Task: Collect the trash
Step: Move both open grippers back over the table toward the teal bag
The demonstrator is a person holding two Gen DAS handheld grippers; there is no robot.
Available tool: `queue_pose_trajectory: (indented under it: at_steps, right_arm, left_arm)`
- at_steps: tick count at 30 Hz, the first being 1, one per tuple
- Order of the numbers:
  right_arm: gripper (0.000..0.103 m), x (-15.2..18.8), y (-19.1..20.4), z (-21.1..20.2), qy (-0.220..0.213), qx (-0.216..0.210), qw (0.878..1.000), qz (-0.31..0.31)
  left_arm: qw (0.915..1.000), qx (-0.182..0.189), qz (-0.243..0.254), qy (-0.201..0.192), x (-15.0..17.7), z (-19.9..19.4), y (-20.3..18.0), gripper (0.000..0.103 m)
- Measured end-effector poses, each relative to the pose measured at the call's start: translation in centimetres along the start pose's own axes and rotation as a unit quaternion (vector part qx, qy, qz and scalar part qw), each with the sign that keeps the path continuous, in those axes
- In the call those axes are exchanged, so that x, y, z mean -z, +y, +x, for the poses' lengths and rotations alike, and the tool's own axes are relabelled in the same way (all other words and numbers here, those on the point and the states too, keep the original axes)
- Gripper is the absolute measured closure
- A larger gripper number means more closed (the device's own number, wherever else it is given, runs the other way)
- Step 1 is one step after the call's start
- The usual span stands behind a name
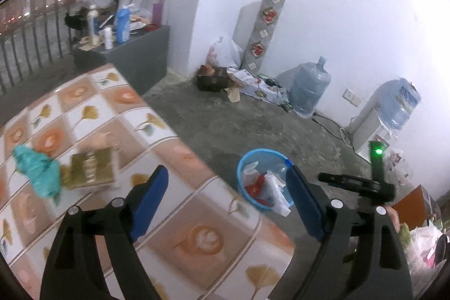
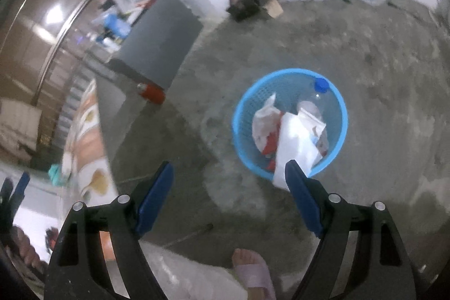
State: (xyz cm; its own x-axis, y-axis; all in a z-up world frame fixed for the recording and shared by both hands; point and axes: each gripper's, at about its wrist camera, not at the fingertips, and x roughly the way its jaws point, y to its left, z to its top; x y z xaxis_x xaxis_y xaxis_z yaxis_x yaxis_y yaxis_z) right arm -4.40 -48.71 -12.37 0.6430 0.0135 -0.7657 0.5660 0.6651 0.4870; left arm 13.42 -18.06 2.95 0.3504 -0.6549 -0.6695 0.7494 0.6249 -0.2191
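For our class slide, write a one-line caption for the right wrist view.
Open right hand-held gripper above a concrete floor, beside a blue basket of trash.

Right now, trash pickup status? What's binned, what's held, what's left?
Done: the blue basket on the floor already holds white wrappers, red scraps and a clear bottle with a blue cap.
In hand: nothing. The left gripper and right gripper are both open and empty.
Left: the teal crumpled bag and gold packet on the tiled table, and a red can on the floor.
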Motion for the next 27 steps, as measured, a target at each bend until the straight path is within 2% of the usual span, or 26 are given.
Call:
queue_pose_trajectory:
  at_steps: [6,13,27]
  right_arm:
    - [0.017,2.2,3.7,-3.0,-0.026,-0.008,0.999,-0.048]
    - [0.015,3.5,6.6,-4.9,-0.036,0.000,0.996,-0.081]
    - [0.013,5.0,9.6,-5.9,-0.042,0.031,0.992,-0.112]
  left_arm:
    - [0.9991,-0.018,-0.029,-0.026,1.6,-4.0,2.8,0.017]
    - [0.9970,-0.038,-0.058,-0.036,3.8,-6.8,5.0,0.017]
    - [0.9933,-0.057,-0.090,-0.044,5.1,-8.2,7.0,0.017]
